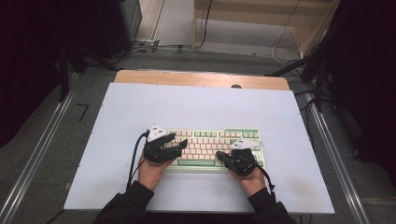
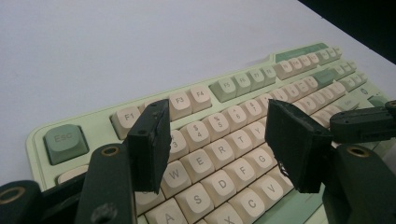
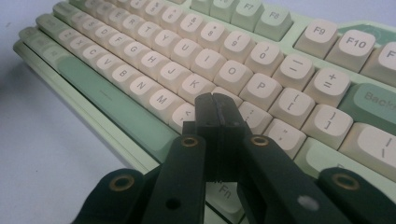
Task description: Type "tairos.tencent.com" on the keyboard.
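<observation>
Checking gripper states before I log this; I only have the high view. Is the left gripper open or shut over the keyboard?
Observer: Open. In the left gripper view the left gripper has a wide gap between its jaws, with the number and QWERTY rows of the keyboard showing through it.
Operator: Anything between the jaws?
Observer: No, nothing is held; the keys lie beyond them.
Operator: And the right one?
Observer: Shut. In the right gripper view the right gripper has its jaws pressed together, with nothing between them.
Operator: Where is its tip?
Observer: Over the keys just right of M, below K and L; whether it touches a key I cannot tell.
</observation>
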`<state>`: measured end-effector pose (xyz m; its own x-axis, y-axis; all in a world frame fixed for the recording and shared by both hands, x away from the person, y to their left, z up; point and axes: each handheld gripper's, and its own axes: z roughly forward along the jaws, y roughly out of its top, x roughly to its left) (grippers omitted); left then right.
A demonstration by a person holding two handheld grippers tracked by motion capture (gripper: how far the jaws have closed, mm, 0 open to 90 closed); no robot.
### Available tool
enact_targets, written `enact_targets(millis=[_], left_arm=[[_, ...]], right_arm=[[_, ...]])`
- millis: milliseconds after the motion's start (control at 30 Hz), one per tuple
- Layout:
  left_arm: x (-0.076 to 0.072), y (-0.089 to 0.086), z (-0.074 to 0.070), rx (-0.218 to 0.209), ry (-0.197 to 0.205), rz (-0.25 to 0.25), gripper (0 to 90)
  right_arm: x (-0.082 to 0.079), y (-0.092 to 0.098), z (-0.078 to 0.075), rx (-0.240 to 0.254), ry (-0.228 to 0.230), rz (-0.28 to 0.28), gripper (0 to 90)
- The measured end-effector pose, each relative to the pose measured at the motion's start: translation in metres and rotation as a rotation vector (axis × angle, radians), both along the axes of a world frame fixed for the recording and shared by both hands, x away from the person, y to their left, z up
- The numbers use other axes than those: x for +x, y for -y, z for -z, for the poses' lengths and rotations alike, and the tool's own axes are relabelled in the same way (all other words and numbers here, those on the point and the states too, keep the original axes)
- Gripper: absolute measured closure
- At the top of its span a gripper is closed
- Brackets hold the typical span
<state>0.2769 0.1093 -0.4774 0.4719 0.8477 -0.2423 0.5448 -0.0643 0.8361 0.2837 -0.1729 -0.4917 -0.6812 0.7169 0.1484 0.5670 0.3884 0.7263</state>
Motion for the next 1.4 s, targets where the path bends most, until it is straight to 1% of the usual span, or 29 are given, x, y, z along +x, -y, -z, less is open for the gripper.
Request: enact_targets(millis=[67,100,233,267,300,333,433,533,667,767,867,967,1133,1167,1233,1333,1400], left_arm=[[0.000,0.000,0.000,-0.001,0.000,0.000,41.2],[0.000,-0.001,0.000,-0.003,0.001,0.000,41.2],[0.000,-0.001,0.000,0.001,0.000,-0.002,41.2],[0.000,-0.001,0.000,0.000,0.000,0.000,41.2],[0.000,-0.001,0.000,0.000,-0.001,0.000,41.2],[0.000,-0.001,0.000,0.002,-0.001,0.000,41.2],[0.000,0.000,0.000,0.003,-0.002,-0.002,41.7],[0.000,0.000,0.000,0.004,-0.004,-0.002,41.7],[0.000,0.000,0.001,0.004,-0.002,-0.002,42.4],[0.000,-0.001,0.001,-0.002,-0.003,0.001,44.9],[-0.001,-0.002,0.001,-0.007,-0.006,0.011,49.3],[-0.002,-0.003,0.001,-0.012,-0.007,0.023,56.2],[-0.006,-0.004,0.002,-0.031,-0.007,0.057,77.2],[-0.007,-0.005,0.002,-0.032,-0.012,0.065,82.4],[-0.008,-0.005,0.002,-0.036,-0.022,0.080,90.0],[-0.010,-0.005,0.004,-0.038,-0.037,0.100,90.0],[-0.011,-0.004,0.005,-0.031,-0.052,0.118,90.0]], right_arm=[[0.000,0.000,-0.001,-0.001,-0.005,-0.001,87.7],[0.000,0.001,-0.002,0.000,0.002,-0.001,87.6],[0.000,0.007,-0.010,0.059,0.029,0.026,86.6],[0.000,0.009,-0.011,0.077,0.033,0.031,83.4],[0.001,0.011,-0.012,0.090,0.038,0.042,78.3],[0.001,0.012,-0.013,0.095,0.042,0.049,73.8],[0.003,0.015,-0.014,0.110,0.051,0.066,52.0],[0.004,0.016,-0.014,0.110,0.053,0.068,42.1],[0.005,0.016,-0.014,0.114,0.058,0.077,35.1],[0.006,0.017,-0.014,0.116,0.057,0.084,33.1],[0.007,0.018,-0.014,0.119,0.061,0.088,32.6],[0.009,0.017,-0.014,0.121,0.053,0.090,31.2],[0.012,0.016,-0.015,0.122,0.051,0.090,30.5],[0.013,0.015,-0.015,0.124,0.052,0.089,30.5],[0.014,0.014,-0.016,0.128,0.055,0.086,30.6],[0.016,0.012,-0.017,0.129,0.054,0.085,30.7],[0.017,0.010,-0.018,0.129,0.057,0.082,30.9]])
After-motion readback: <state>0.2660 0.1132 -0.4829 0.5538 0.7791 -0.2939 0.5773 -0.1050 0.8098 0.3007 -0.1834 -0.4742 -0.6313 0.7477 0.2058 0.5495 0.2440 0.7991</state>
